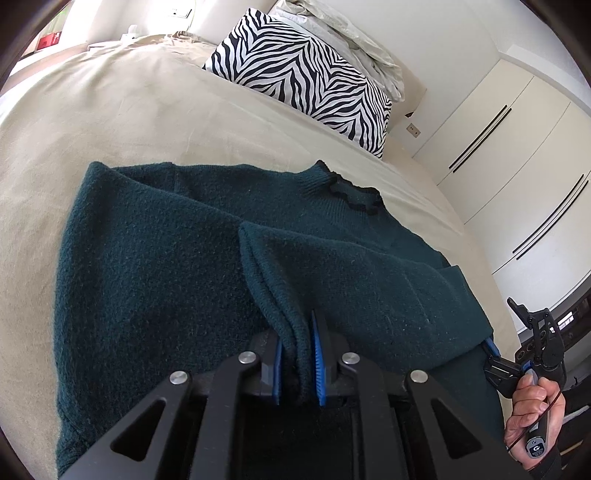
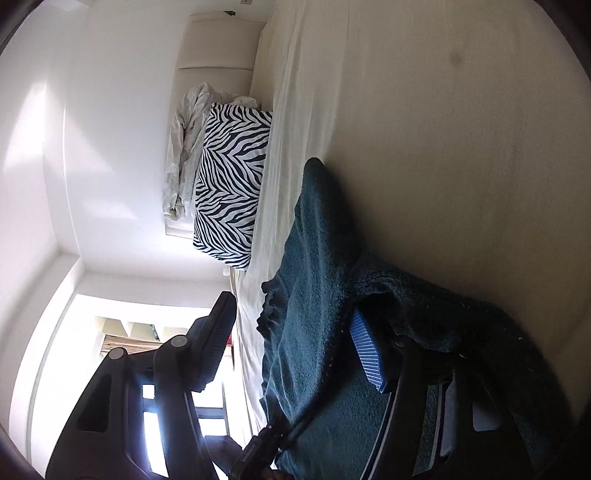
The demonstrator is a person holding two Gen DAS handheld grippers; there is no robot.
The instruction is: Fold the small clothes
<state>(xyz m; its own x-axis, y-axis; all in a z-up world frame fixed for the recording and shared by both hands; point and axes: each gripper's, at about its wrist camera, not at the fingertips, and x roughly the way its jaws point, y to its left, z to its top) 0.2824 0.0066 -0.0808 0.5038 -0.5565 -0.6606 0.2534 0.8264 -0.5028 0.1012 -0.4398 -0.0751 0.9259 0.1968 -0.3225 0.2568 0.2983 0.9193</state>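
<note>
Here the dark green sweater (image 1: 177, 258) lies on the bed (image 1: 110, 110), near the near edge, its collar (image 1: 351, 188) toward the far side where a zebra pillow (image 1: 303, 74) leans against crumpled white bedding (image 1: 351, 33). The left side looks already turned in over the body, so one fold seems made. The left gripper (image 1: 297, 354) is clamped on a doubled ridge of knit near the hem, blue pads pressing the cloth from both sides. The right gripper (image 2: 295, 347), held sideways at the sweater's right edge by a hand (image 1: 532, 410), stands open: one finger (image 2: 369, 354) lies against the knit and the other is out in the air, with nothing pinched. By my reading the job is about midway; the right side still needs bringing in, then the length halving toward the collar, and no tidy stack is to be seen yet.
</note>
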